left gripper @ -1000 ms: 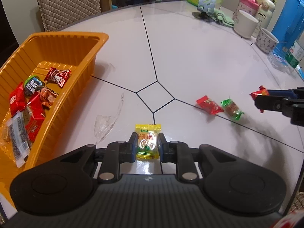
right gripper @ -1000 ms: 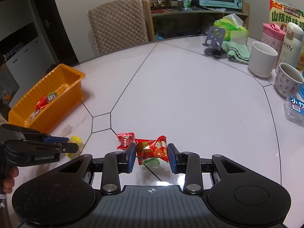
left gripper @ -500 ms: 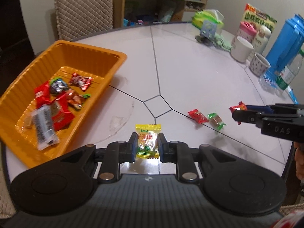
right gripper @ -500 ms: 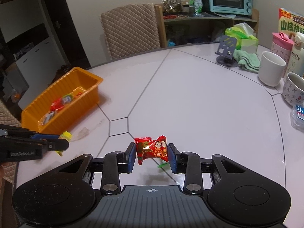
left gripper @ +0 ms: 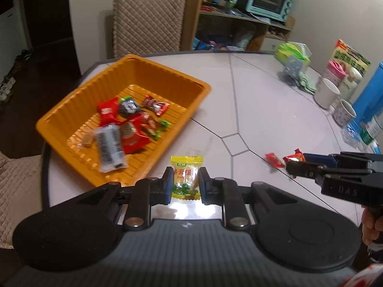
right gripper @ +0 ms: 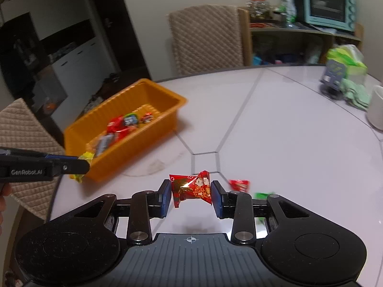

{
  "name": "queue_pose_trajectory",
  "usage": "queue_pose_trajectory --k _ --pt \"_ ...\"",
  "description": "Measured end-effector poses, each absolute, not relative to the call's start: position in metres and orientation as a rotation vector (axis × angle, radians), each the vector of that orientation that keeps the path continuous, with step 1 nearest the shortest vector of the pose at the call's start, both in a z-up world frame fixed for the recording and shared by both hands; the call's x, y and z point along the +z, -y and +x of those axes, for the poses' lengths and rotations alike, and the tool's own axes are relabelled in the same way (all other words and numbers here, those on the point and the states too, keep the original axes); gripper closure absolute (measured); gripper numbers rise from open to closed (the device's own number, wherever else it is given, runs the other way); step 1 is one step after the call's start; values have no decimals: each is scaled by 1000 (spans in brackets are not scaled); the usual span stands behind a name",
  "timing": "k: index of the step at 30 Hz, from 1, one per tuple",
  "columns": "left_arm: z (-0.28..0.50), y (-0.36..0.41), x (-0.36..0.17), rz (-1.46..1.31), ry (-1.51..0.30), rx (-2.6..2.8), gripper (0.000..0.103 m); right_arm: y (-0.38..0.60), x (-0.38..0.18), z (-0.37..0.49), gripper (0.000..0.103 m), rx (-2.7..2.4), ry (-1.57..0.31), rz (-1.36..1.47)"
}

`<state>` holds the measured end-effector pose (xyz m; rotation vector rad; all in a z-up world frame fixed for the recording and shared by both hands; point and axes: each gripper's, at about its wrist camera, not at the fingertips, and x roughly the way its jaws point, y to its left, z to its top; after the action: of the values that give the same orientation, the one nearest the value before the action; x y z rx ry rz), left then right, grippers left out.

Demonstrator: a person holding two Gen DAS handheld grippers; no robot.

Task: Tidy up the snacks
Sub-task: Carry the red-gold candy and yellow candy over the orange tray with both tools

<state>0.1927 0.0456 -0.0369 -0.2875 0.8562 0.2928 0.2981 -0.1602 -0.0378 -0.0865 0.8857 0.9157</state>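
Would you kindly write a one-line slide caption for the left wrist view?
Left gripper holding a yellow candy beside the orange tray of snacks, while the right gripper carries a red candy.

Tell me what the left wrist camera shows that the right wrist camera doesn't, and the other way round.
Only the left wrist view shows the blue flask and the patterned mug. Only the right wrist view shows the green candy on the table and the dark cabinet. Both show the orange tray, the left gripper shut on the yellow snack, and the right gripper shut on the red snack.
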Motion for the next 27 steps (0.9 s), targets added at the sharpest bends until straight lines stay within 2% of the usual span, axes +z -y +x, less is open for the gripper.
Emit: queue_pose_trajectory --k 15,27 --pt "180 -110 -19 -288 -800 413 84 73 -28 313 67 1028 -815 -119" --pt "200 -153 -27 -295 -802 466 84 -1 -36 348 67 1082 -787 -185"
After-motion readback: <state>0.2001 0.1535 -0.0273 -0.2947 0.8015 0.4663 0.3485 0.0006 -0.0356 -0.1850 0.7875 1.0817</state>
